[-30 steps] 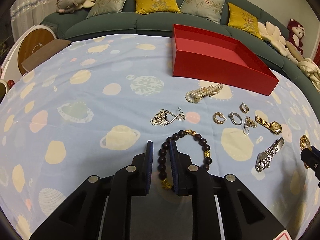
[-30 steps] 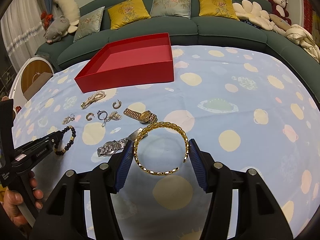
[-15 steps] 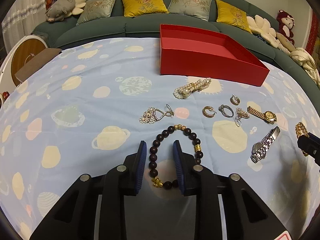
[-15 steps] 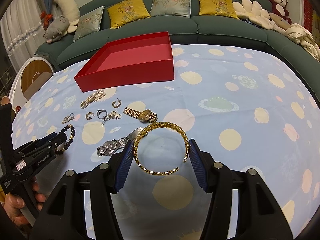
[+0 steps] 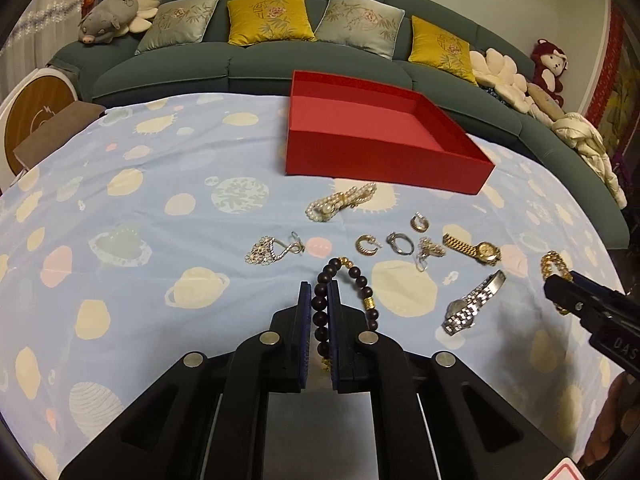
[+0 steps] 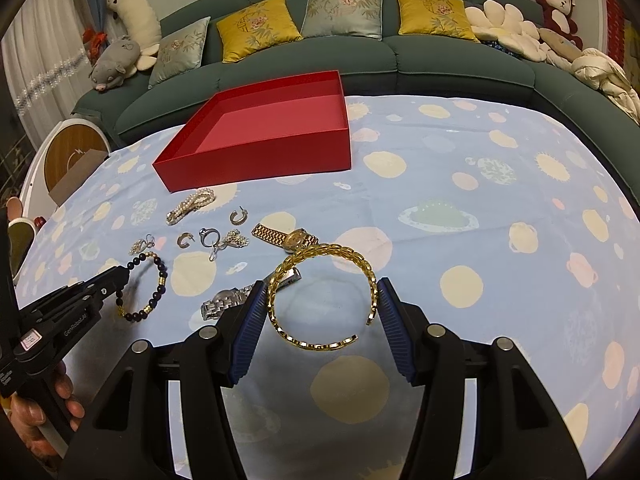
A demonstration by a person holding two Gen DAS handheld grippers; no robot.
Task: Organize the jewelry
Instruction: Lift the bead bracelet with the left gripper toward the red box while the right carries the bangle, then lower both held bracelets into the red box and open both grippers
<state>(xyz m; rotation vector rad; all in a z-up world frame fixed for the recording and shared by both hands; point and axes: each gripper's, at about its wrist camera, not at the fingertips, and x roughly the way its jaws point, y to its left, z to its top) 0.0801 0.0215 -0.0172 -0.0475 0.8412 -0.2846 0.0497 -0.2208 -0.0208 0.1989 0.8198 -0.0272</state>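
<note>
**Both claws on bracelets, red box waiting at the far edge**

A green sofa [image 5: 304, 68] with yellow and grey cushions curves behind the table [image 5: 120, 200], which is covered by a pale blue cloth printed with planets. On the cloth, near the table's far edge, sits a shallow red box [image 5: 384, 160]; nothing shows inside it.

The left gripper [image 5: 319, 312] has its jaws drawn close together, clamped on one side of the dark bead bracelet [image 5: 362, 280]. The string of beads runs between the blue pads, and the rest of the loop, with its few gold beads, arcs out to the right of the tips. In the right wrist view the loop appears to hang from the tips; whether any of it touches the cloth I cannot tell.

The right gripper [image 6: 322, 300] has its jaws spread wide. Each pad sits against an outer side of the gold chain bangle [image 6: 324, 292], an open ring with its gap toward the camera, so the bangle appears braced between them.

The rest of the jewelry lies between the grippers and the box. A silver watch [image 5: 472, 304] lies just beside the gold bangle, and a gold watch [image 5: 474, 249] sits a little farther toward the box. A pearl strand [image 5: 340, 202] lies nearest the box. Below it are a silver pendant piece [image 5: 272, 250], two gold hoop earrings [image 5: 366, 245], a silver ring [image 5: 400, 243] and a small tangled chain [image 5: 428, 250].
</note>
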